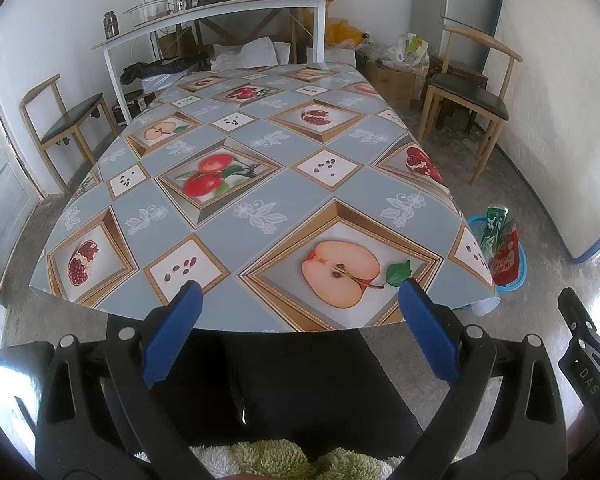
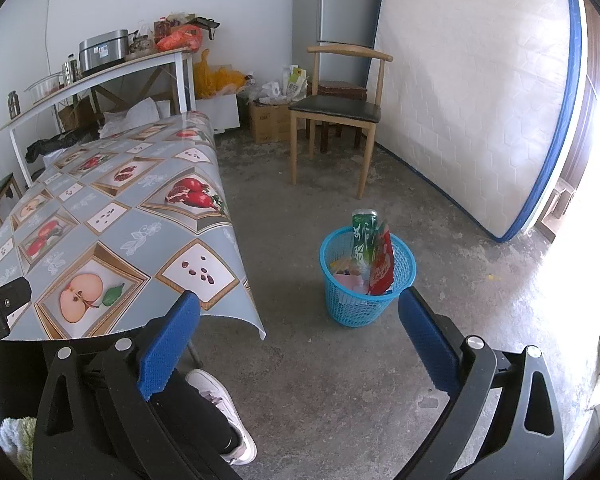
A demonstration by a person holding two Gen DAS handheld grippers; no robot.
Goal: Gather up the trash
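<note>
Both your grippers, left (image 1: 298, 300) and right (image 2: 298, 310), gape wide and hold nothing. The trash (image 2: 370, 252) already stands in the basket (image 2: 342, 312), beside the table (image 2: 112, 220). Scan the floor near the basket before finishing.

My left wrist camera sits low at the near edge of the bench (image 1: 260, 184), looking straight down its length toward the far edge and the white shelf table (image 1: 220, 12) behind it. My right wrist camera is off the bench's near right corner, turned rightward over the concrete floor (image 2: 300, 360), with the blue basket (image 2: 366, 304) fairly near and central. Both views share the bench's right edge, the basket, the wooden chair (image 2: 336, 108) past the far right corner, and the shelf table.
</note>
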